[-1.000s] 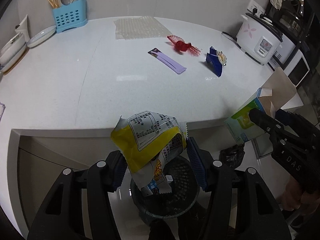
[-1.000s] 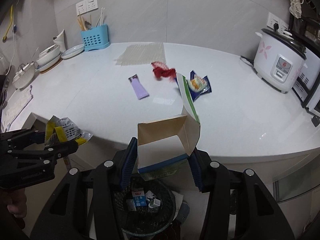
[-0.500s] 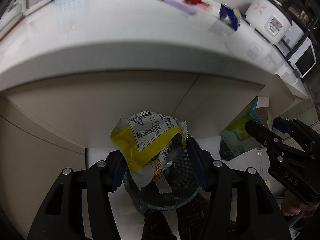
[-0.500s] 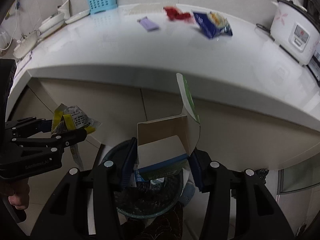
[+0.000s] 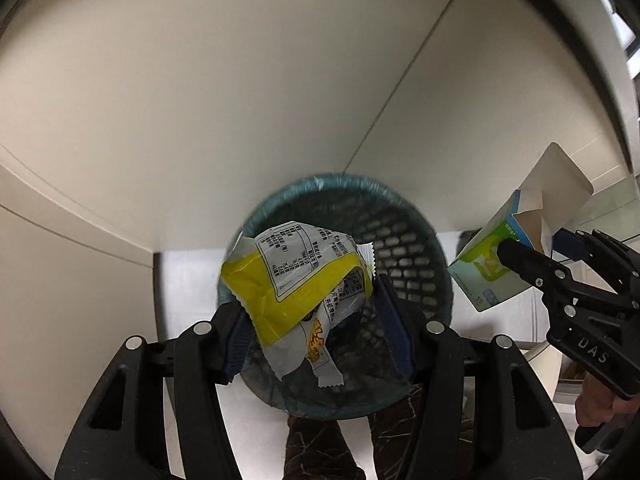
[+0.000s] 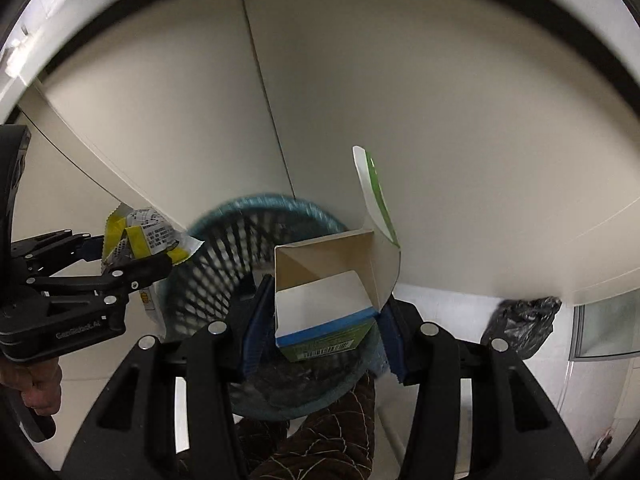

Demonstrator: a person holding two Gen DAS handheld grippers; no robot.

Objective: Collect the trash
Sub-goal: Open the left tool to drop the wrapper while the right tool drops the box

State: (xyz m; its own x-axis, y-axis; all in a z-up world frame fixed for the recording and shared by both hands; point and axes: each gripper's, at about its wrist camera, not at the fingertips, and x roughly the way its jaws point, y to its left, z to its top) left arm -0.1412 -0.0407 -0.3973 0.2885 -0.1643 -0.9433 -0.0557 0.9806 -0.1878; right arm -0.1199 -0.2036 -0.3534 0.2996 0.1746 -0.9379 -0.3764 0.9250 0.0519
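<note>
My left gripper (image 5: 310,320) is shut on a yellow and white snack wrapper (image 5: 296,276) and holds it above the teal mesh trash bin (image 5: 412,248) on the floor. My right gripper (image 6: 320,320) is shut on an open green and white carton (image 6: 328,312) above the same bin (image 6: 224,256). The carton (image 5: 492,272) shows at the right in the left wrist view, with the right gripper (image 5: 532,256) on it. The left gripper (image 6: 120,264) with the wrapper (image 6: 140,236) shows at the left of the right wrist view.
Cream cabinet fronts (image 5: 240,100) rise close behind the bin. A black plastic bag (image 6: 520,324) lies on the floor to the right. The person's dark patterned trouser leg (image 6: 332,432) is just in front of the bin.
Both grippers have dropped from countertop height to below the counter edge and tilted down over the bin. The counter and its items have left view. Both still hold their trash.
</note>
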